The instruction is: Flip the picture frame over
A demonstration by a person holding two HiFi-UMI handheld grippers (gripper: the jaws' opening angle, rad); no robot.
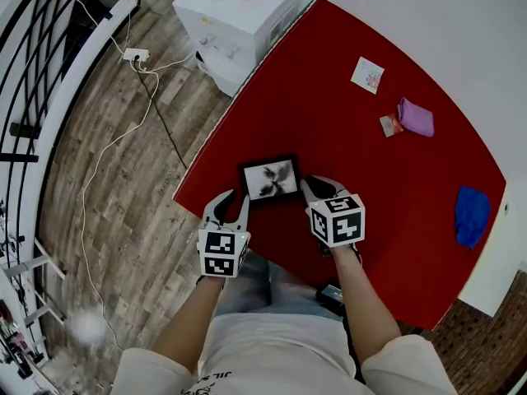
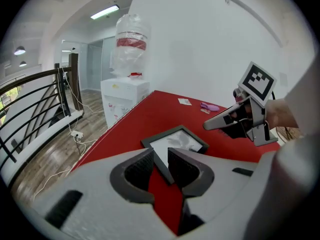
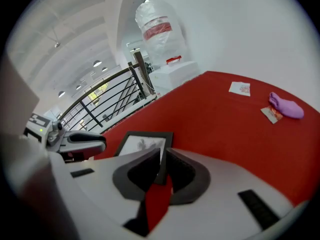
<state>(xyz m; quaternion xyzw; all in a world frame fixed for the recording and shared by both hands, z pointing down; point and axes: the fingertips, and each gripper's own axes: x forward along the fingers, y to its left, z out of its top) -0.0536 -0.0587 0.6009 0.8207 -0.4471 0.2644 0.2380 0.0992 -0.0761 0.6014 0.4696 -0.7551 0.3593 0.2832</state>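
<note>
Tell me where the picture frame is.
Head view: the picture frame lies on the red table near its front edge, between the left gripper and the right gripper.

Take the water dispenser (image 1: 235, 19) as your marker: it is white and carries an upturned bottle (image 2: 131, 41) wrapped in clear film. One corner of the red bench (image 1: 387, 212) comes up just beside it. Behind it you have a plain white wall (image 2: 210, 49). On its open side lies a grey-brown plank floor (image 1: 115, 229). A white power strip (image 1: 135, 54) sits near its foot, with a white cable (image 1: 99, 163) and a black cable (image 1: 160, 113) trailing away. Beyond the strip runs a black railing (image 1: 29, 81) on a white base. Above the dispenser a ceiling strip light (image 2: 105, 11) is lit.
</note>
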